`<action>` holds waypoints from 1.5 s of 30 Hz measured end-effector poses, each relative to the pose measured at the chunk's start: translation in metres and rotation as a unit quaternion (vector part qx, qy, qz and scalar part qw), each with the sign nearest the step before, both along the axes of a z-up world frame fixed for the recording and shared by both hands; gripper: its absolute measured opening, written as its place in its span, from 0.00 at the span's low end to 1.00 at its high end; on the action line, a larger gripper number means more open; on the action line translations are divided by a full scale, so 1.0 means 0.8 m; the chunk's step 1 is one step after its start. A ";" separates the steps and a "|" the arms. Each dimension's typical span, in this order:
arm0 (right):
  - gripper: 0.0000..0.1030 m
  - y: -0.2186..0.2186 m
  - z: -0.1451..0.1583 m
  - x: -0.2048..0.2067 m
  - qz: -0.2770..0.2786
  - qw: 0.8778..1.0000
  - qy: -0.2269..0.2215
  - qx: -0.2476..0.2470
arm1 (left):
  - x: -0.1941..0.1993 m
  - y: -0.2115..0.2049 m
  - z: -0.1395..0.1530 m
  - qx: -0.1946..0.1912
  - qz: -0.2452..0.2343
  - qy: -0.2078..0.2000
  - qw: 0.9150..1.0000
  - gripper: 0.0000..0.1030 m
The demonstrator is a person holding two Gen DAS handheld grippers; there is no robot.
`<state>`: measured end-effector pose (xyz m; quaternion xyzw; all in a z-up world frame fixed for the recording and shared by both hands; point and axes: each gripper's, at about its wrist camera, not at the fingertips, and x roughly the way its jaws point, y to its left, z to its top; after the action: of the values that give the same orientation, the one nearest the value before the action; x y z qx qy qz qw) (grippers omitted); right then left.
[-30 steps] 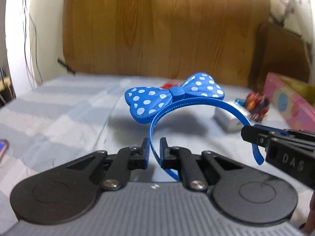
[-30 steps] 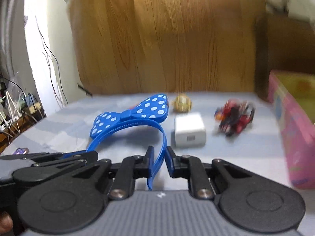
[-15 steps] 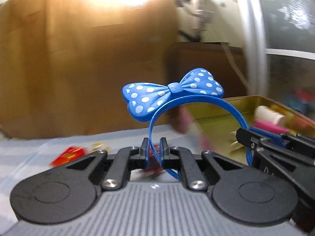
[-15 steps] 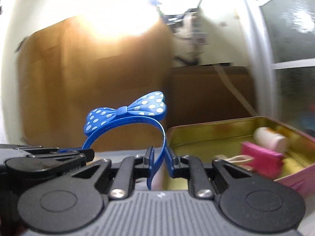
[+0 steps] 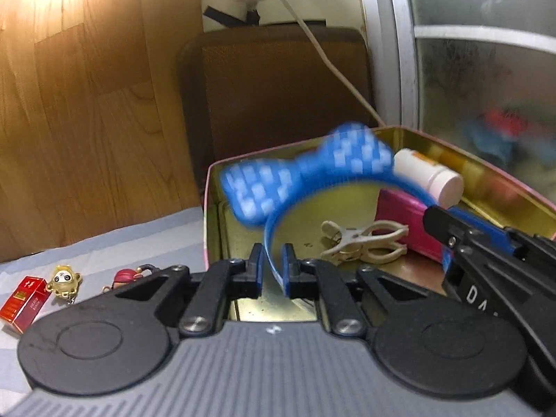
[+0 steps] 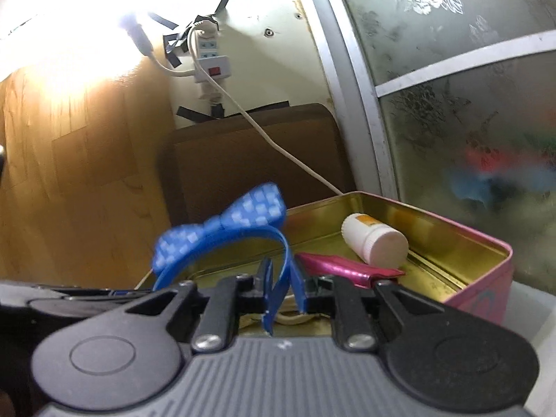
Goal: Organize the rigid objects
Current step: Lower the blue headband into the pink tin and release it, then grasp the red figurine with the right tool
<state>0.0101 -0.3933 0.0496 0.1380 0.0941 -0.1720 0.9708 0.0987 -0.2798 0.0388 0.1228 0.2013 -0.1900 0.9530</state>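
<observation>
Headband (image 5: 351,177) arches over the open tin (image 5: 486,170), one end inside each hand-held gripper, left (image 5: 270,271) and right (image 6: 282,286); both jaws opening, band loose between, tin directly below

Blue white-dotted headband (image 5: 305,177); tin (image 6: 486,264) pink outside, gold inside; white bottle (image 6: 375,241).

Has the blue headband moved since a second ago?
Yes. The headband went from above the bed sheet to over the open tin, beside the wooden panel; both grippers' jaws are opening around it.
</observation>
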 end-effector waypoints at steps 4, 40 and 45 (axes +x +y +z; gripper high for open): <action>0.43 -0.004 0.001 -0.014 -0.010 0.999 -0.036 0.009 | -0.016 0.012 0.004 0.000 0.014 -0.011 1.000 0.15; 0.38 0.234 -0.018 0.019 0.278 0.952 0.120 -0.051 | -0.042 0.355 -0.064 -0.063 0.214 0.069 0.972 0.38; 0.38 0.229 -0.024 0.033 0.269 0.951 0.149 -0.028 | -0.043 0.352 -0.064 -0.059 0.214 0.068 0.973 0.38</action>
<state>0.0366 -0.2104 0.0302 0.0535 0.2663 0.0744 0.9595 0.0639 0.0017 -0.0121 0.0074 0.2754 -0.0006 0.9613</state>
